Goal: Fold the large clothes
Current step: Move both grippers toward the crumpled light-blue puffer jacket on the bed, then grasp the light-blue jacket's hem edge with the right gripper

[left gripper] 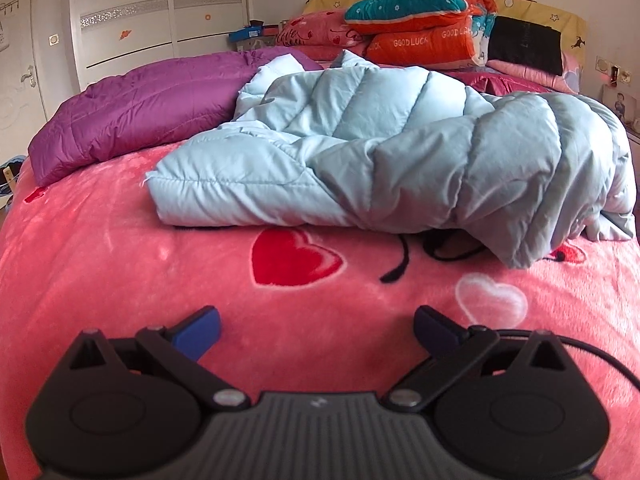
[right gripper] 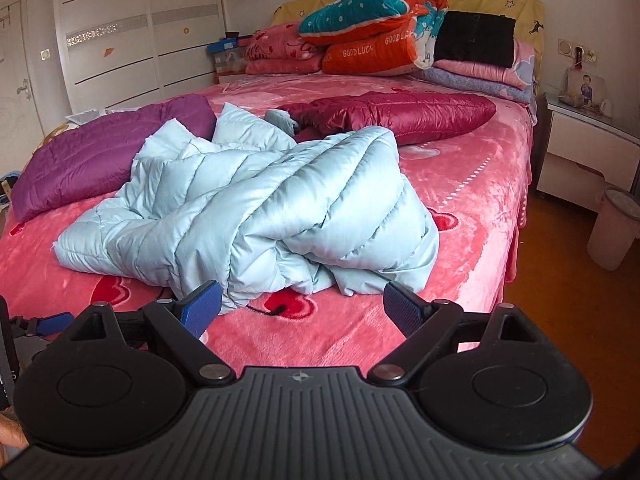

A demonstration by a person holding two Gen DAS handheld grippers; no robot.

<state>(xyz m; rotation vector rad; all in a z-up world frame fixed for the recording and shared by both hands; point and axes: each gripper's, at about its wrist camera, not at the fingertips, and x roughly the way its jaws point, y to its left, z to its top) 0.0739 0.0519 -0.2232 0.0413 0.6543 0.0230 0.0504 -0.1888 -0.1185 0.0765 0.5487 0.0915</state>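
Nothing is folded yet: the blue coat (right gripper: 248, 208) lies crumpled mid-bed (right gripper: 480, 184). Your left claw (left gripper: 318, 330) and right claw (right gripper: 302, 306) gape wide, empty, short of it.

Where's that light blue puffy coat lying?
The light blue coat lies crumpled mid-bed on the pink blanket, between the purple coat and maroon coat.

Both cameras are looking low across the bed (left gripper: 120, 280) toward 12 o'clock, the left one sitting closer, both seeing the blue coat (right gripper: 260, 208).
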